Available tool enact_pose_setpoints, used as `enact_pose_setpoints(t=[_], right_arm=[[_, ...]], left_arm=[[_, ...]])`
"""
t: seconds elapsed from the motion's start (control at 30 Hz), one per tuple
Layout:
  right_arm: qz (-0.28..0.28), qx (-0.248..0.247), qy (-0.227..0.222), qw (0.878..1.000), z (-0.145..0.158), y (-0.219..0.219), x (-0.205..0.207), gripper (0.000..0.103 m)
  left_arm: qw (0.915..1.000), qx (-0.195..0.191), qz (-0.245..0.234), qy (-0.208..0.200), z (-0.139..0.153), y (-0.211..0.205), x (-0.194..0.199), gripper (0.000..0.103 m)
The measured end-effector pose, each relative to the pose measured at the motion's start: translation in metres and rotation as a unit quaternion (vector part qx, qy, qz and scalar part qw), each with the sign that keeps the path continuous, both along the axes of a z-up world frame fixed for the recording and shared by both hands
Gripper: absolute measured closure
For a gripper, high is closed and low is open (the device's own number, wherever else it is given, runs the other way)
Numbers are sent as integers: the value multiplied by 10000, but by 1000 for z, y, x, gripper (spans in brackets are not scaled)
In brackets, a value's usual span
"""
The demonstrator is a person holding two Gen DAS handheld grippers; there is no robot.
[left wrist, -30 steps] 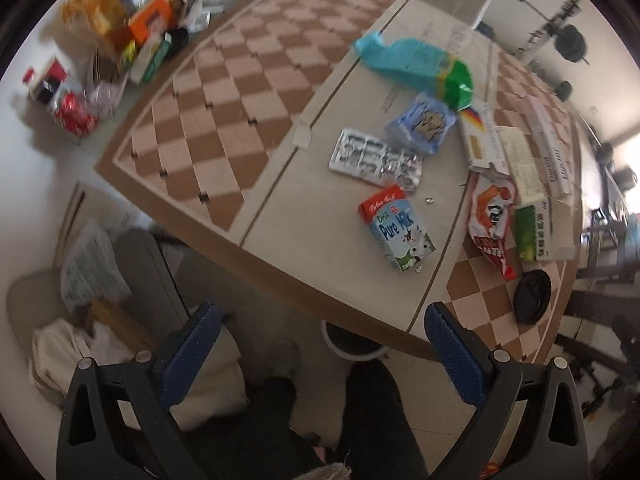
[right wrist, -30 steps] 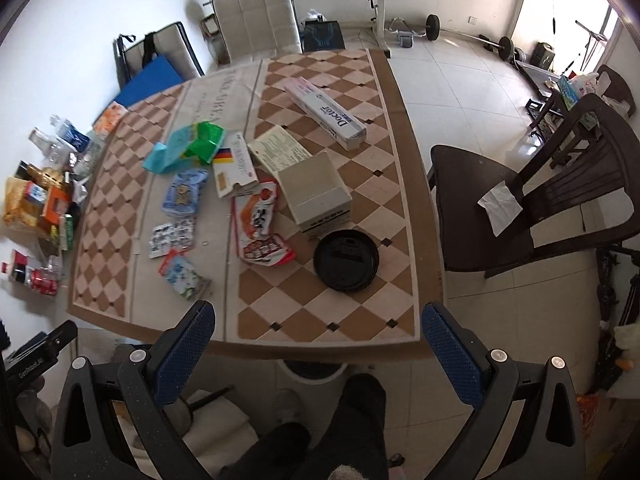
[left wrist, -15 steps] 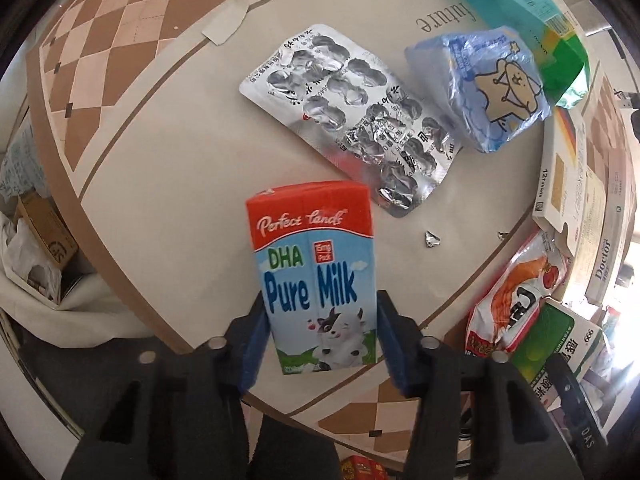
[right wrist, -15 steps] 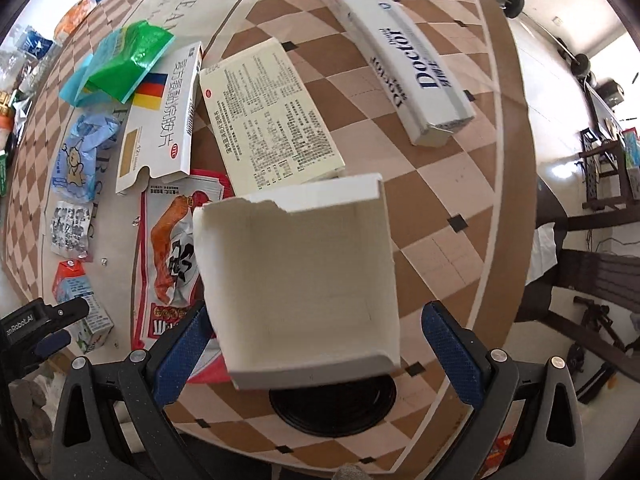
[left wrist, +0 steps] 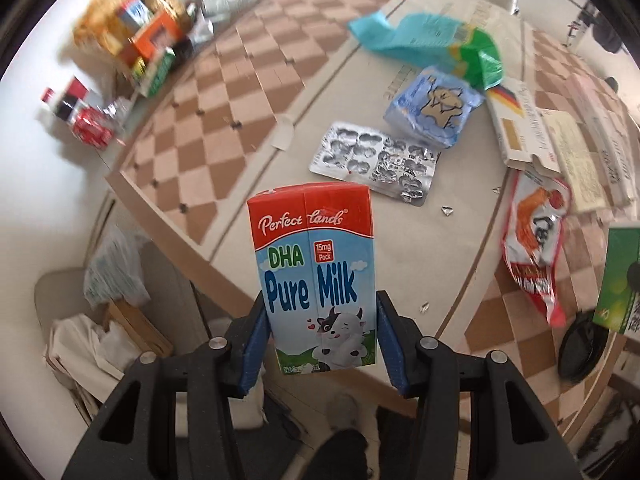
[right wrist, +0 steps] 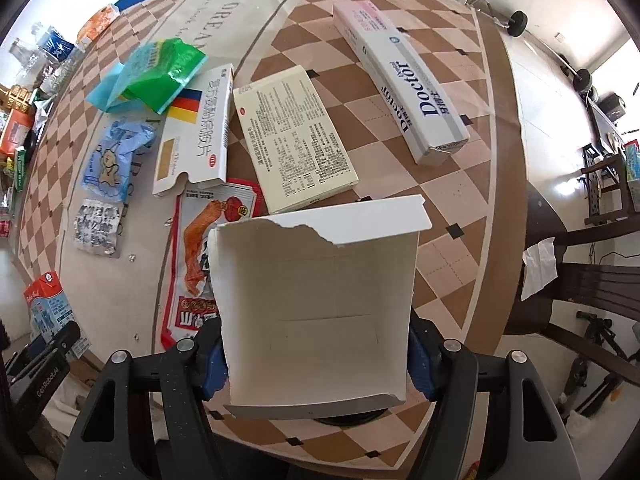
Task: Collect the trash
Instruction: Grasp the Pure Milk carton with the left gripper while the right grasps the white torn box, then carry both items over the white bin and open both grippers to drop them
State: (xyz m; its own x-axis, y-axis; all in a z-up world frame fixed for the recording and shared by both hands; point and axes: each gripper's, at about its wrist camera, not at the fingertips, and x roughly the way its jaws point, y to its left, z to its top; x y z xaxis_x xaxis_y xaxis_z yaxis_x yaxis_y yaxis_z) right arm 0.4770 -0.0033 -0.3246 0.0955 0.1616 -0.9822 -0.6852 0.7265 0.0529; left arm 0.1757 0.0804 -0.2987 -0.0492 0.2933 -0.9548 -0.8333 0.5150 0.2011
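Lifted since earlier, milk carton (left wrist: 316,276) and torn box (right wrist: 316,312) (each gripper pinching one) hang over littered table (right wrist: 460,184).

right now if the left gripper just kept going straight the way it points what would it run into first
The left gripper, shut on the milk carton, points down at the table. Straight on, the carton would probably meet the bare cream strip near the table's edge, short of the blister pack. Depth is hard to judge here.
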Motion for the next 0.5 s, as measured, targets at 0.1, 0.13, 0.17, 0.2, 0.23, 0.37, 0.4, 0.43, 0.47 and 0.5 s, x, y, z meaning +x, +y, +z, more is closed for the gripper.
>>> enact_pose_setpoints(t=[0.1, 0.13, 0.17, 0.2, 0.23, 0.37, 0.4, 0.43, 0.47, 0.5], right_arm=[[-39, 336, -187, 9993, 28, -24, -26, 31], [-53, 455, -274, 9986, 38, -32, -38, 31], [-70, 550, -357, 9978, 46, -39, -50, 31], [-94, 639, -426, 9970, 53, -47, -62, 31], [-134, 752, -446, 9961, 58, -56, -75, 31], [-115, 1046, -380, 9937, 63, -94, -129, 30], [-85, 1048, -353, 9938, 61, -103, -144, 30], [-68, 1042, -275, 9942, 57, -113, -157, 30], [-43, 1027, -178, 9945, 51, -123, -170, 30], [-12, 992, -84, 9950, 43, -132, -184, 30]], left_arm=[[9991, 279, -153, -276, 28, -31, -20, 56], [9986, 306, -196, -396, 28, -29, -30, 56], [9980, 347, -251, -471, 34, -36, -39, 56], [9973, 391, -317, -529, 42, -45, -49, 56], [9967, 394, -362, -606, 45, -50, -59, 56], [9951, 281, -508, -802, 35, -55, -89, 56], [9949, 216, -546, -823, 33, -62, -98, 56], [9949, 154, -591, -806, 30, -69, -106, 56], [9951, 73, -613, -777, 25, -79, -115, 56], [9953, -59, -620, -745, 17, -87, -124, 56]])
